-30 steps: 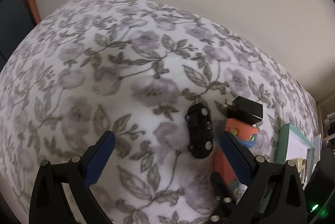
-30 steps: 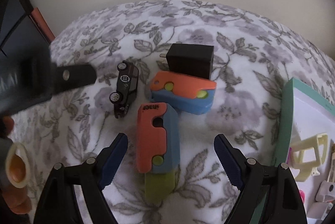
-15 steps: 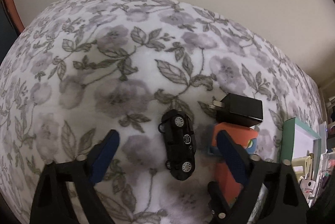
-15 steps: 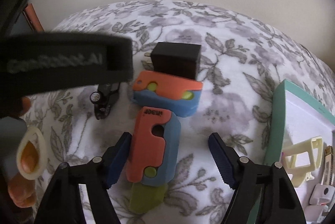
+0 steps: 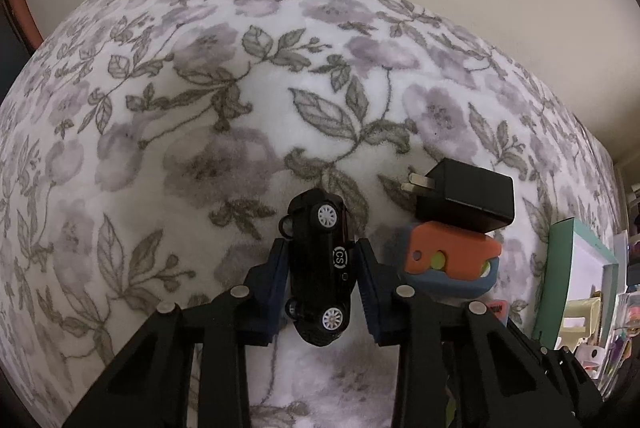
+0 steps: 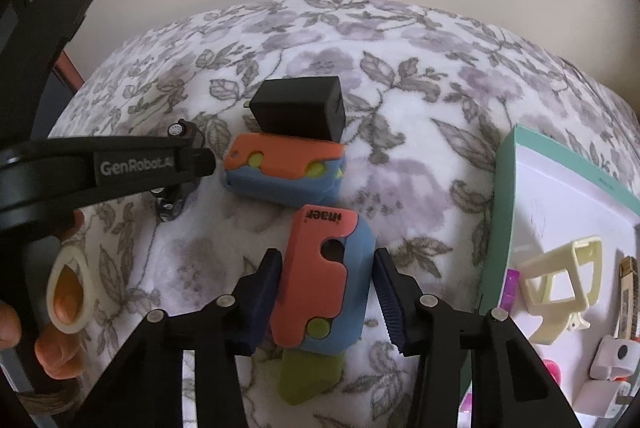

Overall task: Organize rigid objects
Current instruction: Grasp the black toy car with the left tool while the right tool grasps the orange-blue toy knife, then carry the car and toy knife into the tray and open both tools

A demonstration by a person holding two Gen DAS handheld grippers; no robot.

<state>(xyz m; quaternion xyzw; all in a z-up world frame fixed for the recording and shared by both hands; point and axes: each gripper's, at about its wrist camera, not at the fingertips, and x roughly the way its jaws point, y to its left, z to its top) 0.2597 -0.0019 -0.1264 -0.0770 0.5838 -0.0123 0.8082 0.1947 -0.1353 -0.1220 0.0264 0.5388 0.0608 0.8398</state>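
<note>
A black toy car (image 5: pixel 320 268) lies on its side on the flowered blanket (image 5: pixel 200 148). My left gripper (image 5: pixel 320 244) is closing on it, and both blue pads touch its sides. In the right wrist view an orange-and-blue folding toy (image 6: pixel 320 276) with a green end sits between the closing jaws of my right gripper (image 6: pixel 327 253), pads against both its edges. A second orange-and-blue toy (image 6: pixel 280 168) lies just beyond it. A black plug charger (image 6: pixel 300 106) rests against that toy's far side.
A teal-rimmed white box (image 6: pixel 504 188) holding a cream clip and small items stands at the right. A plain wall rises behind the blanket. A person's hand (image 6: pixel 56 348) holds the left gripper's handle; one of its fingers (image 6: pixel 140 168) crosses the right view over the car.
Both grippers went from wide open to closed around their objects: the left came down over the car, and the right closed on the nearer folding toy.
</note>
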